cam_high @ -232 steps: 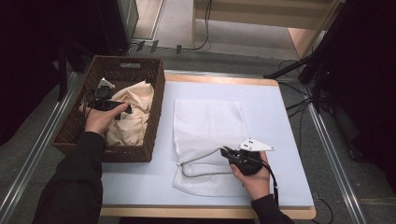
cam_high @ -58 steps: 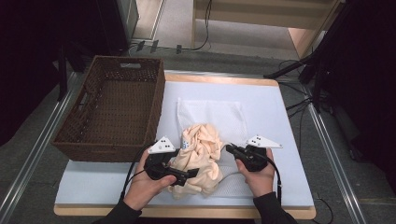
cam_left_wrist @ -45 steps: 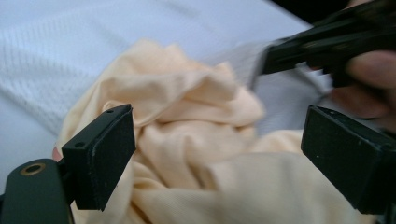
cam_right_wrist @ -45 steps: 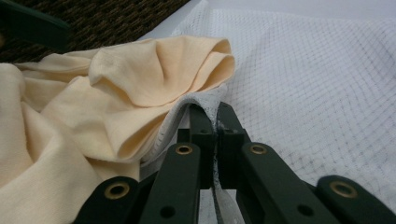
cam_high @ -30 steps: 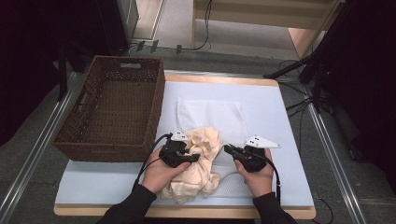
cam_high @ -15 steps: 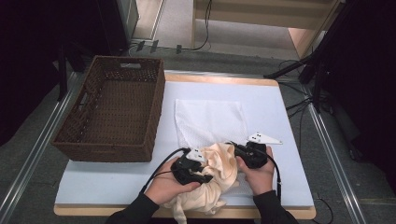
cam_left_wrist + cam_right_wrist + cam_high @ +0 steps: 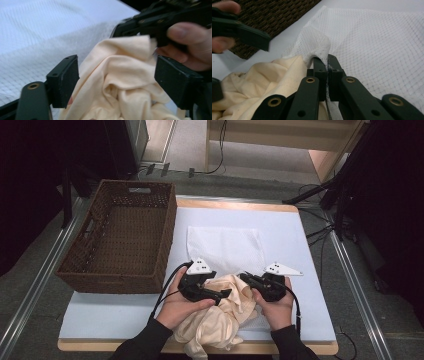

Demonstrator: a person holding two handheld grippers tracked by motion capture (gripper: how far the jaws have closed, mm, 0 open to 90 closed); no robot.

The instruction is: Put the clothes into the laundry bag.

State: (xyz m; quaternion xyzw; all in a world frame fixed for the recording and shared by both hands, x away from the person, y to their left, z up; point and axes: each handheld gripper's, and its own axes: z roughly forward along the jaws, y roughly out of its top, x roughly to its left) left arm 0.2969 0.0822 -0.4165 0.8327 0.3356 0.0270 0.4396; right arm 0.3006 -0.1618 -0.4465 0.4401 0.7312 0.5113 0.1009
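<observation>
1. Fingers of the right gripper [image 7: 324,72] are clenched on a fold of the mesh bag [image 7: 372,42], lifting its near edge into a small hump; in the high view this gripper [image 7: 248,280] sits at the bag's [image 7: 225,247] near edge.
2. Left gripper [image 7: 115,82]: its jaws have just been opening and now stand wide apart, with the cloth [image 7: 120,75] between them but no pad pressing on it; released. In the high view it [image 7: 226,293] lies over the cloth [image 7: 220,320], pointing right toward the other gripper.
3. Cloth: cream, crumpled, heaped at the near edge of the table [image 7: 125,320], between the two hands and touching the bag's near edge. Part hangs over the table's near rim. In the right gripper view its upper folds [image 7: 274,75] lie just left of the pinched mesh.
4. Basket [image 7: 120,237]: brown wicker, far left, nothing visible inside.
5. Progress (judged): the cloth is out of the basket and brought to the bag's mouth, which is held up. Whether any of it has passed inside cannot be told. Left to do: regrip the cloth, feed the bulk into the bag, and gather the hanging part.
</observation>
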